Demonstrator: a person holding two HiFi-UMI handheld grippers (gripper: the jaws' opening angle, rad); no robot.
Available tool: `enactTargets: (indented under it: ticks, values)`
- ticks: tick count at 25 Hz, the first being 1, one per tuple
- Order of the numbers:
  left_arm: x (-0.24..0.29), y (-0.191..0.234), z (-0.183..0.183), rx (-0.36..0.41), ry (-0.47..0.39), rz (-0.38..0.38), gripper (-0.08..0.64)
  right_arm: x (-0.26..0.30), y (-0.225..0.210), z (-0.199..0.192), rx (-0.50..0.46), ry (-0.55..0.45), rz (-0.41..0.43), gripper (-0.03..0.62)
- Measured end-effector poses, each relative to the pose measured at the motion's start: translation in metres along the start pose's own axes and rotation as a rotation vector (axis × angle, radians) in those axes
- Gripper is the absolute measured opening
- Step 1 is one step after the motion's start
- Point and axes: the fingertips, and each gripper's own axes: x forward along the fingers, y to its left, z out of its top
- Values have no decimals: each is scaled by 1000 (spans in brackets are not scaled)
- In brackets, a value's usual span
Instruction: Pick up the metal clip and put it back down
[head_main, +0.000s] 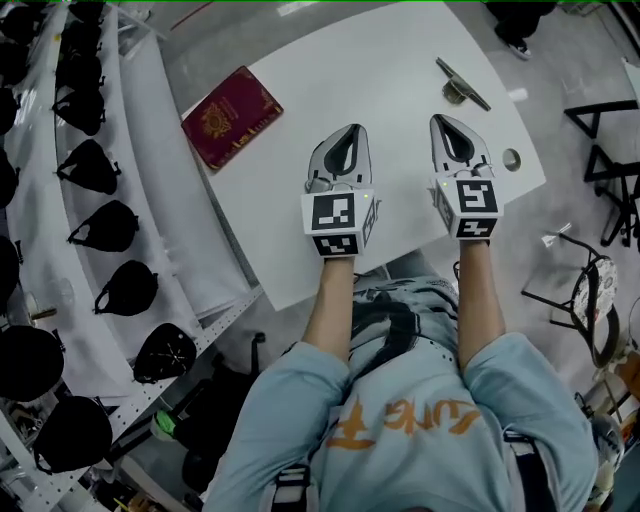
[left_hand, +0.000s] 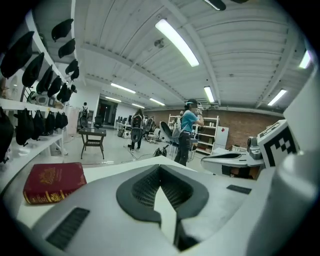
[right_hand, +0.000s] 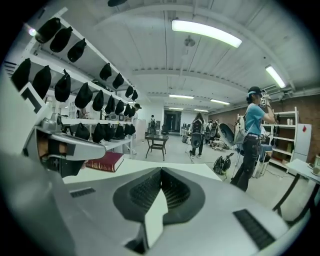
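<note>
White table (head_main: 380, 80) carries the clip (head_main: 461, 85) near its far edge, just ahead of the right gripper (head_main: 447, 122) and not touching it. Right gripper and left gripper (head_main: 349, 131): jaws closed, empty.

The white table (head_main: 380, 70) carries a red book (head_main: 232, 117) and, well apart, a metal clip (head_main: 462, 85).
</note>
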Motion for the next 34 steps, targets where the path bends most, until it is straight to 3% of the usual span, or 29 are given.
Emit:
enactTargets:
  ticks: [14,34]
  values:
    - [-70,37,61,81,-170,18,21,-23,59,73,-15,-152,26,28]
    - [-86,57,66,43,-206,38,21,-26,80,96,-28,-184,73,29]
